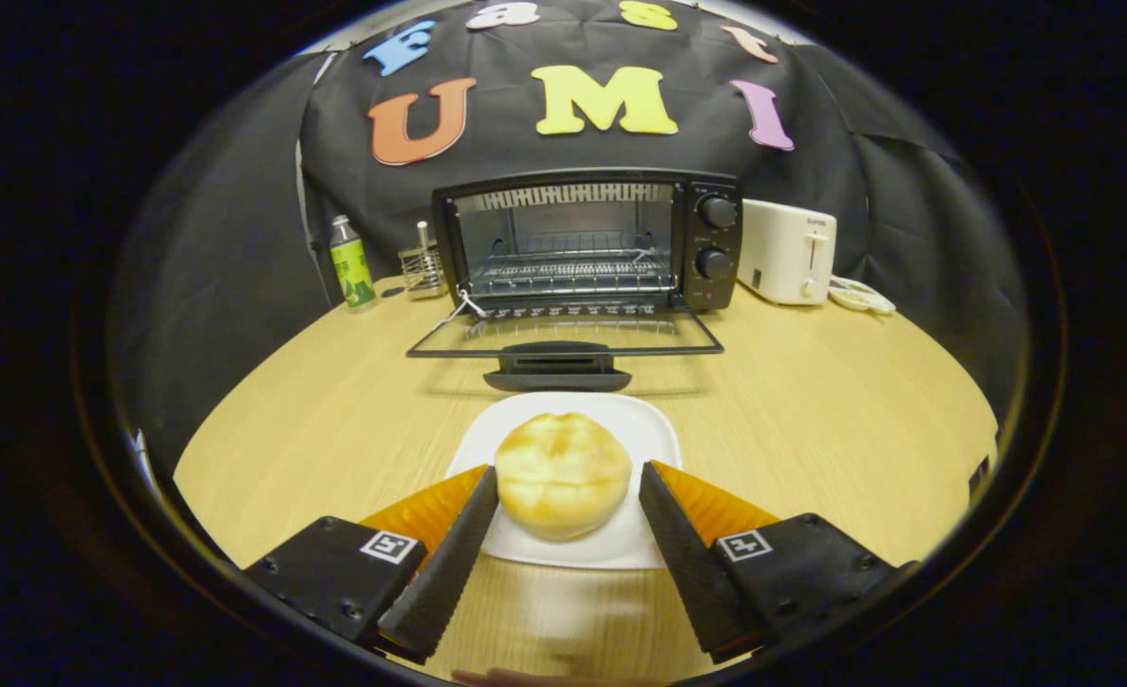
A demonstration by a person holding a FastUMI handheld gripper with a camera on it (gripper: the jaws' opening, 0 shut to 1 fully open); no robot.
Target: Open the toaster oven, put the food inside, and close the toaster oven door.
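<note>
Now the gripper [568,496] spreads wide around a bread bun [563,474] — soft, light, crushable — best pinched gently at its sides.

Camera rides the tool [568,477], low, facing the oven [587,243] across the table [811,410].

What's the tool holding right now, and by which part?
Nothing is held. The tool is open, its fingers either side of the bun on the white plate, not pressing it.
</note>
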